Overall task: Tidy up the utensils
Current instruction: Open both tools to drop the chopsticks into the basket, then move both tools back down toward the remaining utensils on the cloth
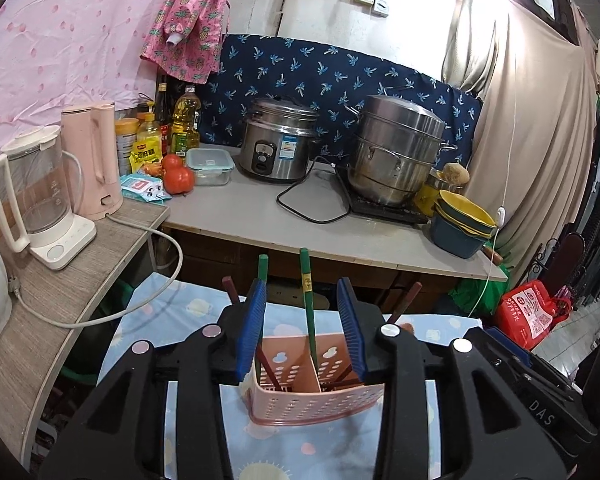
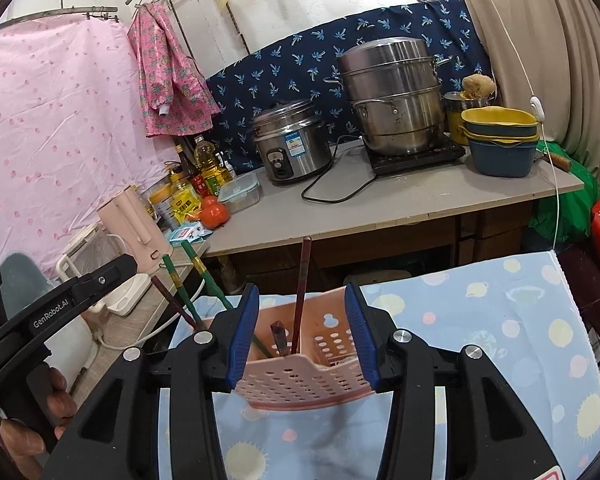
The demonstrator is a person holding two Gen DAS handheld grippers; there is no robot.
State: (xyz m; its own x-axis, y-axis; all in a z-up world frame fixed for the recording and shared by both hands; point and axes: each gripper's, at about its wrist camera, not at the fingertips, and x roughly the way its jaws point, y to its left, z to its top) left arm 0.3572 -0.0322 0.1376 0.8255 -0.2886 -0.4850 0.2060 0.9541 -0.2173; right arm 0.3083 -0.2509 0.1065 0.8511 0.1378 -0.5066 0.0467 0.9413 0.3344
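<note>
The pink perforated utensil holder point(image 1: 300, 384) stands on a pale blue patterned cloth point(image 1: 168, 312) and appears between the blue pads of both claws. Past the cloth's far edge a dark gap opens before the grey worktop point(image 1: 260, 208), whose front edge runs across the view with a rice cooker point(image 1: 278, 140), a steel steamer pot point(image 1: 396, 148) and stacked bowls point(image 1: 462, 216) well apart from the holder. To the left a wood-grain shelf point(image 1: 60, 288) curves close to the cloth, carrying a glass kettle point(image 1: 40, 196) and its trailing cord.

The left claw point(image 1: 302, 320) is spread, its pads level with the holder's upper rim on either side – the view does not settle whether they touch it. Green chopsticks point(image 1: 309, 300) rise upright between the pads, and dark red ones point(image 1: 232, 288) lean outward at the sides.

The right claw point(image 2: 298, 328) is likewise spread around the holder point(image 2: 300, 380), pads beside its side walls; contact cannot be confirmed. A dark red chopstick point(image 2: 302, 280) stands nearly upright in one compartment, while the green pair point(image 2: 188, 280) tilts left. The left-hand device shows at the lower left edge, gripped by a hand point(image 2: 24, 424) – fingers wrapped around its handle
</note>
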